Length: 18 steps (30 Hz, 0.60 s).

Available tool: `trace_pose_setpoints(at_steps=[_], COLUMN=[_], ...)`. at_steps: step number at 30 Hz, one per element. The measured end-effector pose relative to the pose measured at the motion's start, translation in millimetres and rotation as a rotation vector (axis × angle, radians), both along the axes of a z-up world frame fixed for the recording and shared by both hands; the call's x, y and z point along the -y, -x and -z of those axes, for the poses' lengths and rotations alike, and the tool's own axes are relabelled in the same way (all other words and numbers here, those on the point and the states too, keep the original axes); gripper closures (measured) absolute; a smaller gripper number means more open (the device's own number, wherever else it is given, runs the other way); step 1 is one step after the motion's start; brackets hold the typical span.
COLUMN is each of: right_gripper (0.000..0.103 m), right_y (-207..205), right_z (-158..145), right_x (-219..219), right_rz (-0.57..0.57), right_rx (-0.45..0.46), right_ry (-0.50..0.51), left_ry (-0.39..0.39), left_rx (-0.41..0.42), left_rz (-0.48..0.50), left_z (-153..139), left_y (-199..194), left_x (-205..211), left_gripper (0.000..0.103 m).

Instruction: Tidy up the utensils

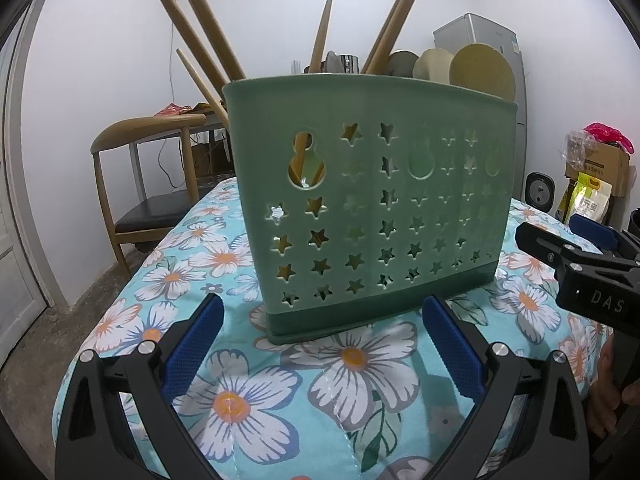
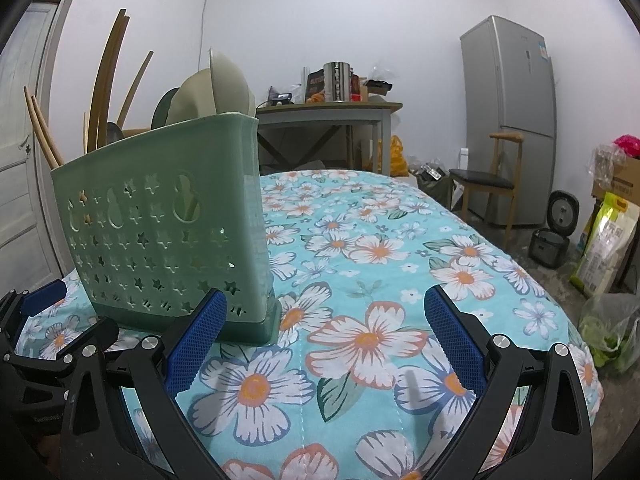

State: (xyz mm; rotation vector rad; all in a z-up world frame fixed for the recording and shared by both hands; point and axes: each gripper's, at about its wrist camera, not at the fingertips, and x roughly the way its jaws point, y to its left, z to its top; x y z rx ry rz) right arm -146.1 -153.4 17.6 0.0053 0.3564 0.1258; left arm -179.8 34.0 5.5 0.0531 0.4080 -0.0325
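Ahead of my left tongs (image 1: 320, 344), a green caddy (image 1: 372, 208) stands upright on the floral tabletop (image 1: 236, 400), its base near the fingertips but not touched. Left tongs: spread apart, holding nothing. Right tongs (image 2: 324, 332): likewise apart and empty, with the caddy off to their left, its near corner close behind the left pad (image 2: 196, 348); whether they touch I cannot tell. Ahead of the right tongs the cloth shows no loose utensil.

Contents noted: wooden handles (image 1: 196, 36) lean out of the end of the caddy to my left, and pale spoons (image 2: 212, 92) stand bowl-up at the opposite end. Sorting by kind into separate compartments appears to be the reason for this split, though the dividers themselves are hidden behind the perforated wall.

Judgement: with everything visible already standing in the caddy and both tongs empty, the task looks at or near completion.
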Motion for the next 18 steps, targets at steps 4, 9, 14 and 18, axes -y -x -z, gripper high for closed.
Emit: trace_pose_setpoints(at_steps=[4,9,14,18], right_gripper=[0.008,0.008,0.008,0.008], right_y=[0.0,-1.0,-1.2,-1.2], right_z=[0.0,0.3,0.2,0.1], right_x=[-0.2,-0.4,0.1,-0.1], right_rz=[0.001,0.000,0.001,0.001], right_rx=[0.000,0.000,-0.001,-0.001], right_ry=[-0.001,-0.001,-0.002,-0.002], left_ry=[0.000,0.000,-0.001,-0.001], left_rx=[0.000,0.000,0.005,0.004], left_rz=[-0.001,0.000,0.001,0.001], left_z=[-0.1,0.0,0.4,1.0], left_y=[0.1,0.1,0.5,0.4], left_x=[0.2,0.4,0.8,1.2], left_gripper=[0.005,0.005,0.005,0.005])
